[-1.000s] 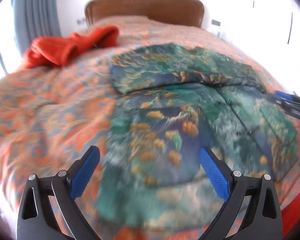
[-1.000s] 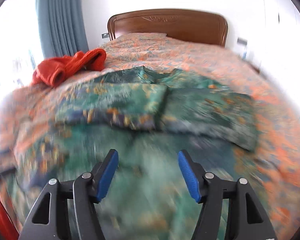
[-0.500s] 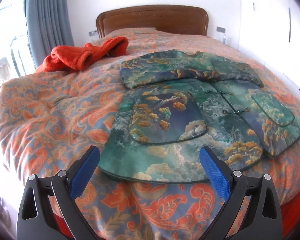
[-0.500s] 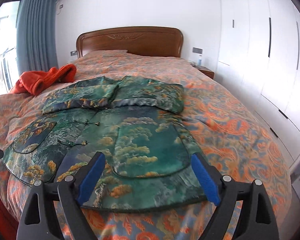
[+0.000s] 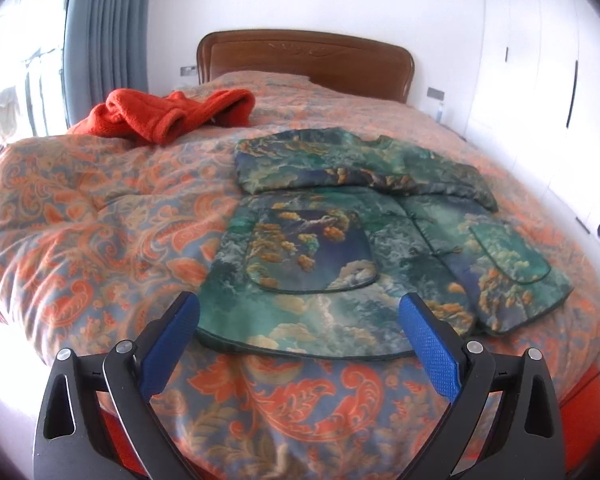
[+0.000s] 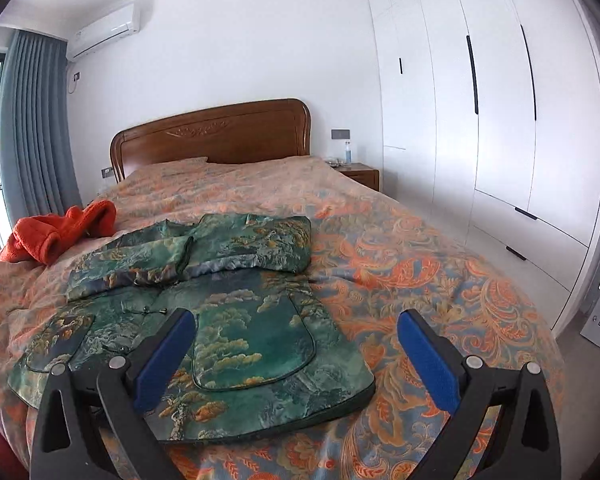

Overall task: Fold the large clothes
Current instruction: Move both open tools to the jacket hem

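step in hand, as i judge it: between folds; the green brocade jacket (image 5: 364, 248) lies flat on the bedspread (image 5: 112, 216), both sleeves already crossed over the chest, body not yet folded; left gripper (image 5: 300, 340) spread wide, empty, hovering short of the hem's left half; right gripper (image 6: 296, 356) likewise wide and empty, the hem's right corner just ahead between its blue pads (image 6: 428, 364); neither touches cloth.

next move, by my reading: each claw drops to its own hem corner, pinches padded cloth without catching the bedspread beneath, then both lift together and carry the hem forward over the sleeves; uneven lift would skew the fold.

surface: soft quilted bedspread, orange paisley, rumpled to the left claw's left; gives under pressure.

room: red knit garment (image 5: 172, 116) bunched far ahead-left of the left claw; wooden headboard (image 6: 212, 136) straight ahead; white wardrobe (image 6: 500, 120) to the right claw's right; grey-blue curtain (image 6: 32, 128) far left; air conditioner (image 6: 106, 30) high on the wall.
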`<state>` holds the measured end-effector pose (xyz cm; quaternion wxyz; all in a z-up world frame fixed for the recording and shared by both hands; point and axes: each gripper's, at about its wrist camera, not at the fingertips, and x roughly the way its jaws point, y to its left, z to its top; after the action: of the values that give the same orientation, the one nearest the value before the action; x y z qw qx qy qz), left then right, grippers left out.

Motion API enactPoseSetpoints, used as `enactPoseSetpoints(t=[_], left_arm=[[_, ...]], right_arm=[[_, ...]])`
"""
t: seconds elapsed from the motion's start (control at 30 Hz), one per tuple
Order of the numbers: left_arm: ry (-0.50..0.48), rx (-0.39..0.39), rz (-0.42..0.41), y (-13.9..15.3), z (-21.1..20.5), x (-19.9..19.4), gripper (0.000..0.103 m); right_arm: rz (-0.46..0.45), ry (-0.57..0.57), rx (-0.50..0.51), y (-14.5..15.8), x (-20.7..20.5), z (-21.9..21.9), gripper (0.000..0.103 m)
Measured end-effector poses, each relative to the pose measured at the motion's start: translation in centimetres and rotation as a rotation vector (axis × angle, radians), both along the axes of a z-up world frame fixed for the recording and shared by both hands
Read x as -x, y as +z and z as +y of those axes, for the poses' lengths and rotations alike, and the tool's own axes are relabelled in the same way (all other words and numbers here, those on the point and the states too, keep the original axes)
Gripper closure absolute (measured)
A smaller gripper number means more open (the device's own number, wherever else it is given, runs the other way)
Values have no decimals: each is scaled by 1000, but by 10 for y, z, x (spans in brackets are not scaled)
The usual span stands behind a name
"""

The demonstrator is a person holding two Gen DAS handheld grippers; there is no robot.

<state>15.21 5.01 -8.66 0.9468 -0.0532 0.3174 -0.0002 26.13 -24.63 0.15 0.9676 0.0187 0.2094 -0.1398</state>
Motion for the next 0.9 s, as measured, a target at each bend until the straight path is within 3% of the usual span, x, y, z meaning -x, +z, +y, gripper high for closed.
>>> enactPoseSetpoints(t=[0.13,0.43,0.63,0.77,0.9], left_arm=[[-37,-6,27,2,-6,0,3],[-53,-48,43,1,-6,-1,1],[16,40,71,4,51,-19,1],[48,102,206,-24,96,-51,1],[5,116,280,-51,104,-77,1]], right_arm=[[-15,-20,23,-2,6,1,0],[1,50,49,-12,8,18,0],[92,150,9,-20,-10,19,0],[203,203,-32,-26,-31,-10,0],[340,208,-133,-46,-55,-55,0]])
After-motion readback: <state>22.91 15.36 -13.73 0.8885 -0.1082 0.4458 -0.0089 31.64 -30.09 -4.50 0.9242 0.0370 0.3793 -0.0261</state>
